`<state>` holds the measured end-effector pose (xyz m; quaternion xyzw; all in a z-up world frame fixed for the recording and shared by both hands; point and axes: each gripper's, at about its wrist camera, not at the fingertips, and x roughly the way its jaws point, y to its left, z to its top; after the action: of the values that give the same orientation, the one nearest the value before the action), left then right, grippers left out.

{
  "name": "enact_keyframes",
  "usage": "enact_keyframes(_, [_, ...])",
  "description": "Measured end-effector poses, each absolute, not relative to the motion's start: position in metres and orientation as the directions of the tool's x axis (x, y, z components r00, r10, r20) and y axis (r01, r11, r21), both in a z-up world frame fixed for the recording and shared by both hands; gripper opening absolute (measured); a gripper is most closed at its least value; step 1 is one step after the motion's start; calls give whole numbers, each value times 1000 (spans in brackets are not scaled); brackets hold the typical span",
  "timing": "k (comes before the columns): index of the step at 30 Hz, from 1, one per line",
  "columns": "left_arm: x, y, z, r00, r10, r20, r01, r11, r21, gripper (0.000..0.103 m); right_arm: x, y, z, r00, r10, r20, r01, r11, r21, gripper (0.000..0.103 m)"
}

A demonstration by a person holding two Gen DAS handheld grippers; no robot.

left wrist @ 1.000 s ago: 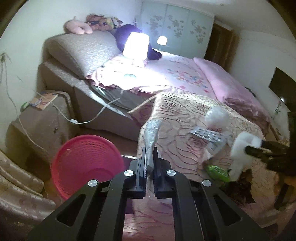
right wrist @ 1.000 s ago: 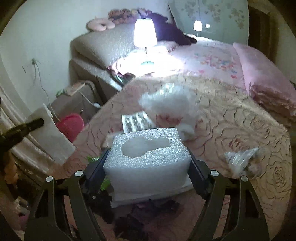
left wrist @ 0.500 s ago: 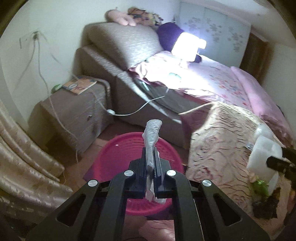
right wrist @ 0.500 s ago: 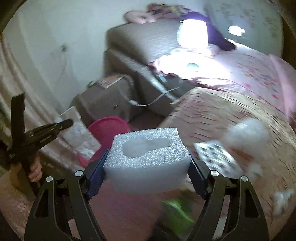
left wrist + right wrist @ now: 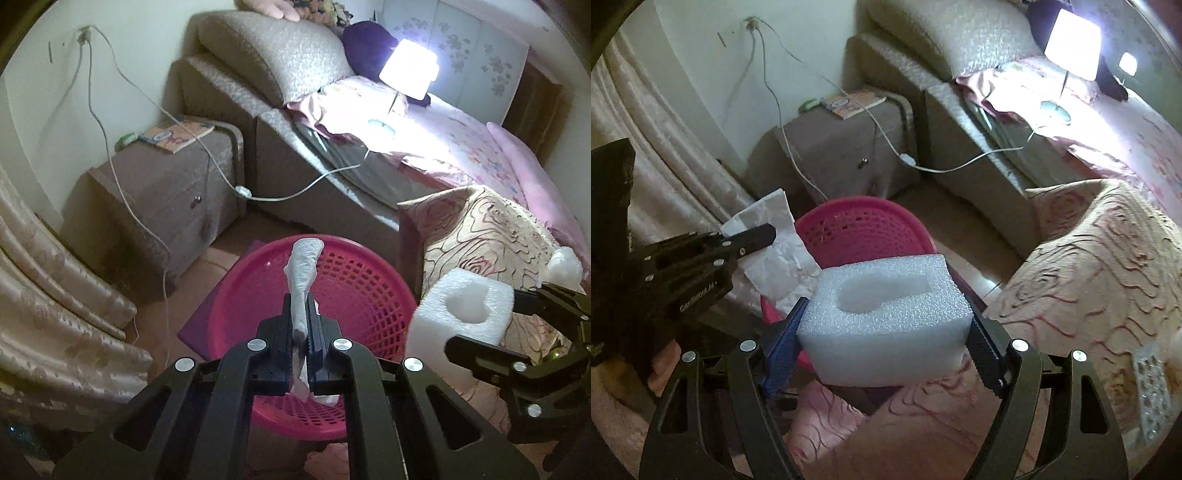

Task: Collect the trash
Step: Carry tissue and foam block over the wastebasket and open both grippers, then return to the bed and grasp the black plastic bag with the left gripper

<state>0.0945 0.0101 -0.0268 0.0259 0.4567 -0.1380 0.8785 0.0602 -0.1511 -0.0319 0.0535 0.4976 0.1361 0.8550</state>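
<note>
White crumpled paper [image 5: 303, 280] is clamped in the left gripper [image 5: 302, 325] above the pink basket [image 5: 354, 295]. The right gripper [image 5: 886, 321] grasps a foam block [image 5: 886, 314] just beside the basket's rim.

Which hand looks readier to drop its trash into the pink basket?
Probably the left. The left gripper pinches a crumpled paper wrapper directly above the pink basket, while the right gripper holds its foam block short of the basket's near rim.
</note>
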Motion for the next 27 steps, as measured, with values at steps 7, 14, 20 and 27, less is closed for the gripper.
enact_keyframes(7, [95, 22, -34, 541, -213, -814, 244, 966, -91, 52, 71, -143, -45, 447, 289, -846, -162, 957, 242, 85])
enact_keyframes(14, [89, 28, -31, 561, -195, -805, 219, 972, -83, 60, 62, -156, -38, 470, 276, -838, -141, 961, 237, 86])
enact_keyframes(20, [78, 20, -24, 589, -176, -789, 222, 974, -52, 68, 44, -182, -26, 510, 249, -823, -90, 967, 237, 86])
enact_keyframes(27, [63, -1, -18, 611, -171, -773, 255, 967, -12, 72, 25, -206, -13, 559, 204, -804, -34, 974, 224, 86])
